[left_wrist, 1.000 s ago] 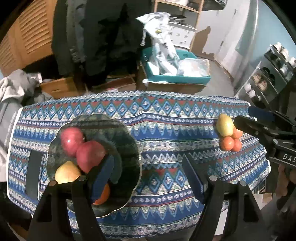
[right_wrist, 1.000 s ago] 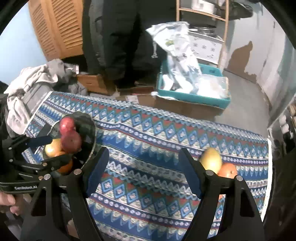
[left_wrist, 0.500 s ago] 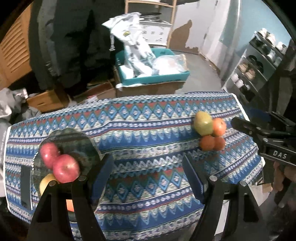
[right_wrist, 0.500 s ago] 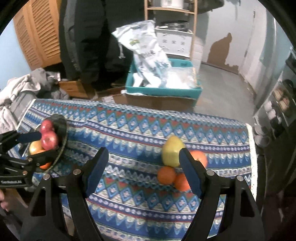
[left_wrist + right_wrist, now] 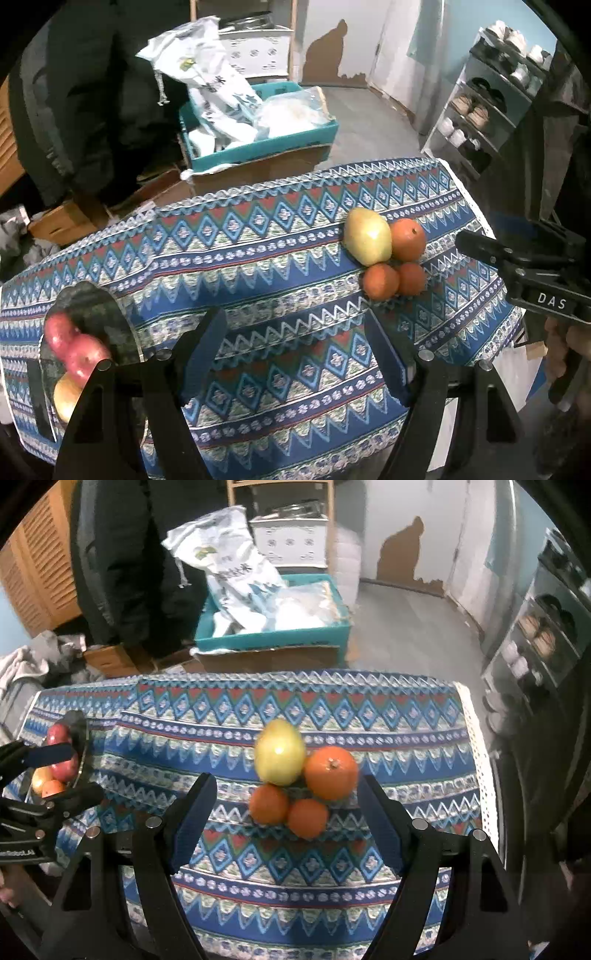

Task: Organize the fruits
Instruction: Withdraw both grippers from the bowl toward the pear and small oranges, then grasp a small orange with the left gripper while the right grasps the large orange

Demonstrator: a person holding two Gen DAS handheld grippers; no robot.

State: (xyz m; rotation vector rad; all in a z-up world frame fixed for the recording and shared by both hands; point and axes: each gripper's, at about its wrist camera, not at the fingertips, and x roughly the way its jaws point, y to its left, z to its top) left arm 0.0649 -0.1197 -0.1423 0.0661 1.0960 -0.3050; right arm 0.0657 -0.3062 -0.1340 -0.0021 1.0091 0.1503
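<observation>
Currently, left wrist view: left gripper (image 5: pixel 295 341) has its jaws wide apart, nothing between them, over the near half of the surface (image 5: pixel 258 258), which is covered with a patterned cloth. Fruit cluster sits toward the right end: a pear (image 5: pixel 367 236), a large orange (image 5: pixel 407 239) touching its right side, and two small oranges (image 5: pixel 380 281) (image 5: pixel 412 278) touching each other just in front. Pear long axis runs diagonally, narrow end toward the far left. Cluster is near the surface's right edge but apart from it; bare cloth lies between cluster and plate (image 5: pixel 99 314). Plate is at the left end, near the near-left edge, holding two red apples (image 5: pixel 79 349) and a yellow fruit (image 5: pixel 66 397), partly hidden by the left finger. Right gripper (image 5: pixel 524 273) enters from the right, beside the right edge; jaw state cannot be told from this view.

Right wrist view (slightly blurred): right gripper (image 5: pixel 286 814) has jaws wide apart, holding nothing; the cluster lies just beyond and between the fingertips. Pear (image 5: pixel 279 751) narrow end points away from the camera. Large orange (image 5: pixel 331 772) shows its stem end up. Small oranges (image 5: pixel 268 804) (image 5: pixel 307 818) are nearest the jaws. Open cloth on both sides of the cluster; right edge well clear. Plate (image 5: pixel 82 753) at far left, behind the left gripper (image 5: pixel 55 771).
</observation>
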